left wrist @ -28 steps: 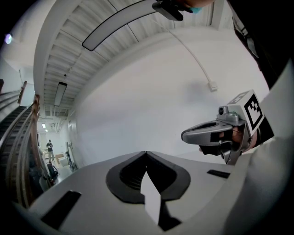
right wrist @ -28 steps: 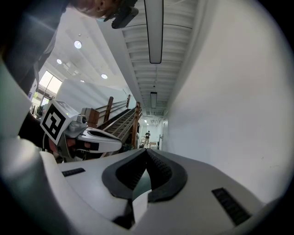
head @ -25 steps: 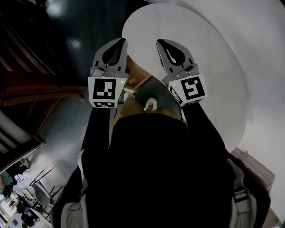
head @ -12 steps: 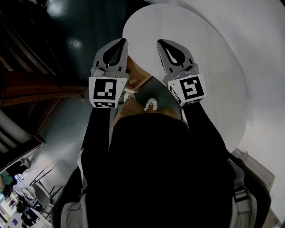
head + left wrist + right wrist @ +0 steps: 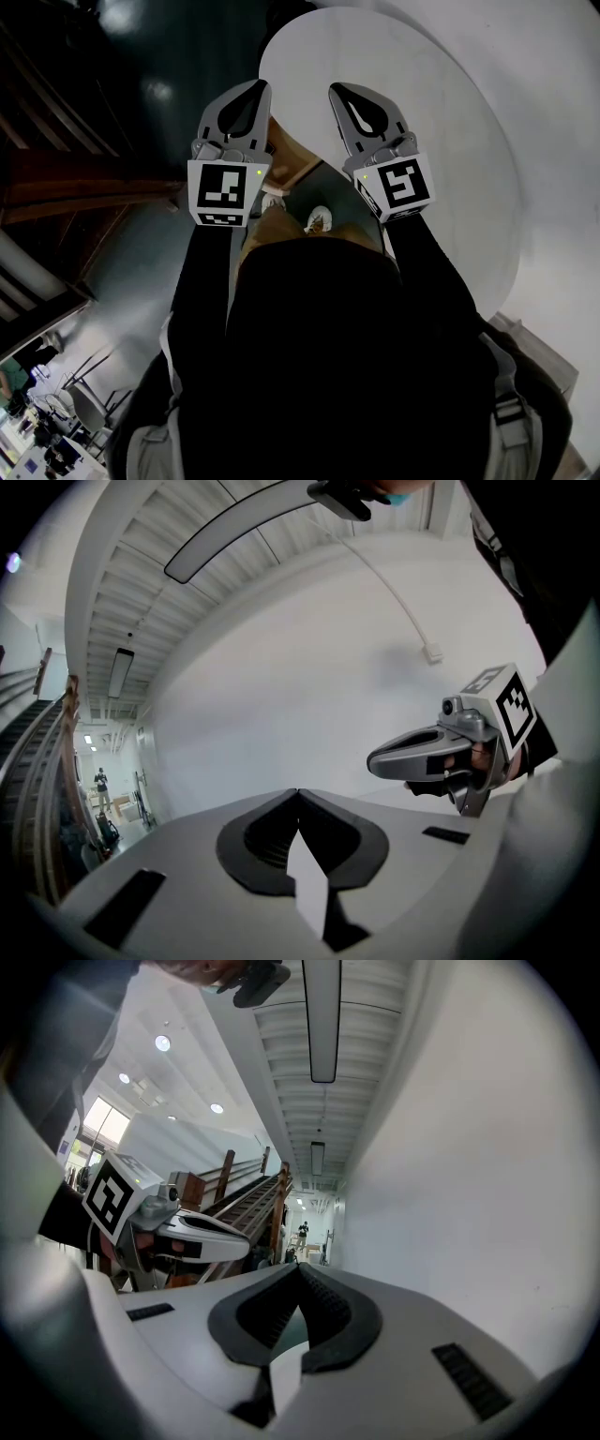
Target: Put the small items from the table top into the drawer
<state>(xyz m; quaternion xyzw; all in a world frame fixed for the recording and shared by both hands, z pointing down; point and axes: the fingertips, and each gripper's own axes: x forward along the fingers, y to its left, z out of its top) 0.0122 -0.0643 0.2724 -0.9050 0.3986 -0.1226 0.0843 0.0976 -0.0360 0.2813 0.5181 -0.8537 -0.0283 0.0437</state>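
Left tongs (image 5: 255, 88) and right tongs (image 5: 337, 91) point forward side by side, both closed, empty.

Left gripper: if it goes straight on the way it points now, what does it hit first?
Probably the white wall. The left gripper, shut and empty, aims at it with nothing between, though how far off the wall is can't be told. The right gripper sits off to the side, out of line.

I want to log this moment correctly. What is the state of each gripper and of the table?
Left grey two-jaw gripper: shut, nothing between its jaws, held about level in the air.
Right grey two-jaw gripper: shut, empty, held about level beside the left one.
White round table top: not touched by either gripper; no small item shows on its visible part.
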